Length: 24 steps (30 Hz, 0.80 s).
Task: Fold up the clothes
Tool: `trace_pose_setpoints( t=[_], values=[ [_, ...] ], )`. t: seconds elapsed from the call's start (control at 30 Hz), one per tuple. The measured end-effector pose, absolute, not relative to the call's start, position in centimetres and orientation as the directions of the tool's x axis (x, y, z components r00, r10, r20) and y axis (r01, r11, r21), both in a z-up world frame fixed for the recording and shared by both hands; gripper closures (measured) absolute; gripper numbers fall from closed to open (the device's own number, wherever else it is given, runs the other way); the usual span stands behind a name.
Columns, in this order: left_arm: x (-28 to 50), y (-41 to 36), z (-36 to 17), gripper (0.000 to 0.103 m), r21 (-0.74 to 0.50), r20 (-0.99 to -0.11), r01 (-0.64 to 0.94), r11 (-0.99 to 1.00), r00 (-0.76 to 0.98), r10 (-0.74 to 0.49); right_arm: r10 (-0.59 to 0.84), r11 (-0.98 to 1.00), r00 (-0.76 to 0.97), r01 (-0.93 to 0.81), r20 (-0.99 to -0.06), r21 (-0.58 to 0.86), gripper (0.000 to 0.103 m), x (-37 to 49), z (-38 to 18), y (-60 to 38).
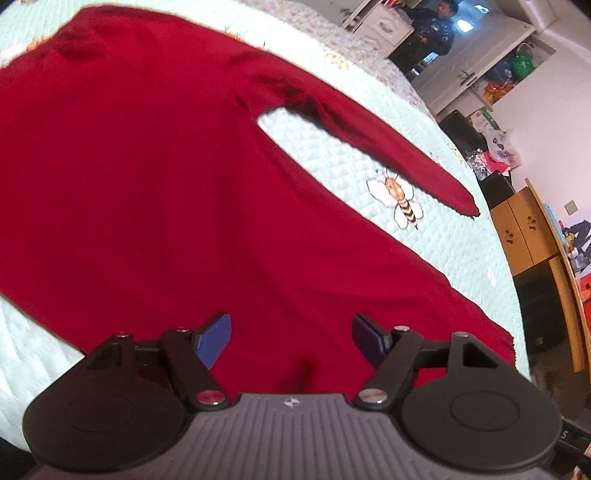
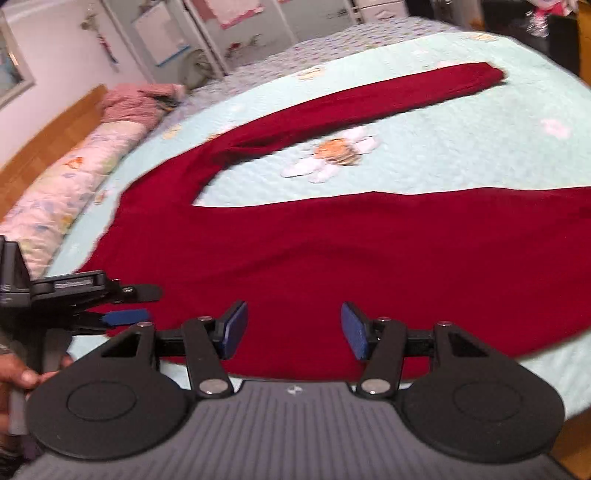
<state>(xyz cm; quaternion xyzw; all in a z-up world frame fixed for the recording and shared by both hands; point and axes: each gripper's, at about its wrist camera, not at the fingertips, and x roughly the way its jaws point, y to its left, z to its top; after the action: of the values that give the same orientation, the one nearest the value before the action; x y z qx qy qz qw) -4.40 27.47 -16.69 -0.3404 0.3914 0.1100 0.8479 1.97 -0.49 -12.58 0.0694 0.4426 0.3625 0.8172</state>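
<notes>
Dark red knit fabric makes up the garment under inspection, a long-sleeved sweater (image 1: 155, 192) laid flat on a bed. Its body is spread across the pale mint quilted bedspread (image 1: 332, 162), and one sleeve (image 1: 388, 147) is extended away from the body at an angle, with a wedge of bedspread exposed between sleeve and body. A bee motif (image 1: 400, 201) stitched on the bedspread is seen in that wedge, just beside the sleeve. Slight creasing is noted at the shoulder seam; the hem runs along the near edge of the bed.

The left tool (image 1: 291, 339) is held above the lower part of the sweater, pointing down at it. Its blue pads (image 1: 216, 338) are set well apart, and nothing is gripped between them; no contact with the fabric can be confirmed. The right tool (image 2: 293, 328) is likewise held over the hem area with its jaws parted and nothing between them. In the right wrist view the left tool (image 2: 110, 306) is seen from the side at the left edge, over the sweater's edge, with a hand (image 2: 22, 373) on its handle.

A long patterned bolster (image 2: 66, 181) lies along the far side of the bed against a wooden headboard (image 2: 51, 133), with a pink bundle (image 2: 136, 103) at its end. A person (image 1: 432, 33) in dark clothing is visible in the background, and wooden cabinets (image 1: 524, 229) stand beyond the bed.
</notes>
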Motion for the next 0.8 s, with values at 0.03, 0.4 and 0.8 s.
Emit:
trace_pose_setpoints(
  t=[0.03, 0.4, 0.8],
  values=[
    [-4.6, 27.8, -16.9, 0.028, -0.481, -0.746, -0.464, 0.744, 0.663, -0.069, 0.656, 0.723, 0.311, -0.519, -0.688, 0.456, 0.044, 2.1, -13.4, 0.2],
    [-6.7, 30.4, -16.8, 0.029, -0.547, -0.728, -0.477, 0.689, 0.677, -0.109, 0.657, 0.713, 0.277, -0.529, -0.702, 0.459, 0.04, 1.9, -12.3, 5.2],
    [-7.6, 34.2, -16.0, 0.03, -0.575, -0.731, -0.511, 0.639, 0.672, -0.121, 0.651, 0.706, 0.144, -0.475, -0.745, 0.525, 0.037, 2.8, -16.2, 7.0]
  ],
)
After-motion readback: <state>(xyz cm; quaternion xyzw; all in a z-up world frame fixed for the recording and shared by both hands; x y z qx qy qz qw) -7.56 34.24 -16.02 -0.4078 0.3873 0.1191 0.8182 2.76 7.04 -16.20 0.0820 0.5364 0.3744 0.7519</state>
